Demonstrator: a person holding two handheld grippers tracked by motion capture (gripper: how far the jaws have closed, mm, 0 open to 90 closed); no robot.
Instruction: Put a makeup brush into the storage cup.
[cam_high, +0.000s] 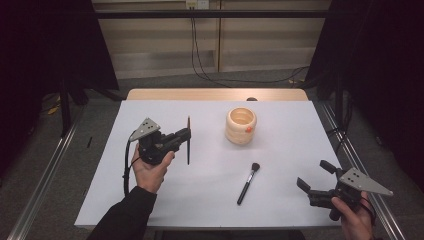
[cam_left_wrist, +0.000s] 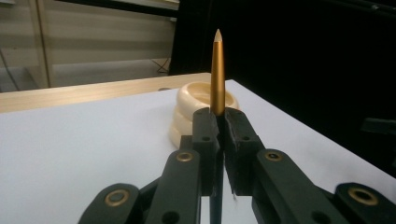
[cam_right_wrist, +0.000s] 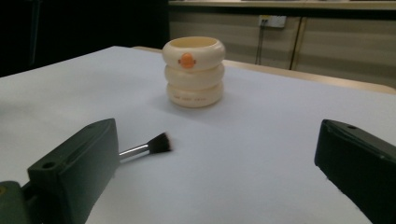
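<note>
We hold a slim gold-tipped stick (cam_left_wrist: 217, 74) upright, above the table, near the cream holder.

The left gripper (cam_high: 186, 135) is clenched on the stick about mid-length, so its pointed gold end rises above the jaws and its dark lower end hangs clear of the white tabletop (cam_high: 165, 200); we judge this grip keeps it vertical for dropping into the cream, ringed plastic holder (cam_high: 240, 125), which stands open-mouthed well to its right. An orange round mark (cam_right_wrist: 187, 60) sits on the holder's top ring; faint lettering on the bottom ring is too small to read. A black-handled makeup brush (cam_high: 248, 183) lies flat between us and the holder, seemingly waiting its turn. The right gripper (cam_high: 314, 181) rests near the table's edge, jaws spread wide and grasping nothing.
</note>
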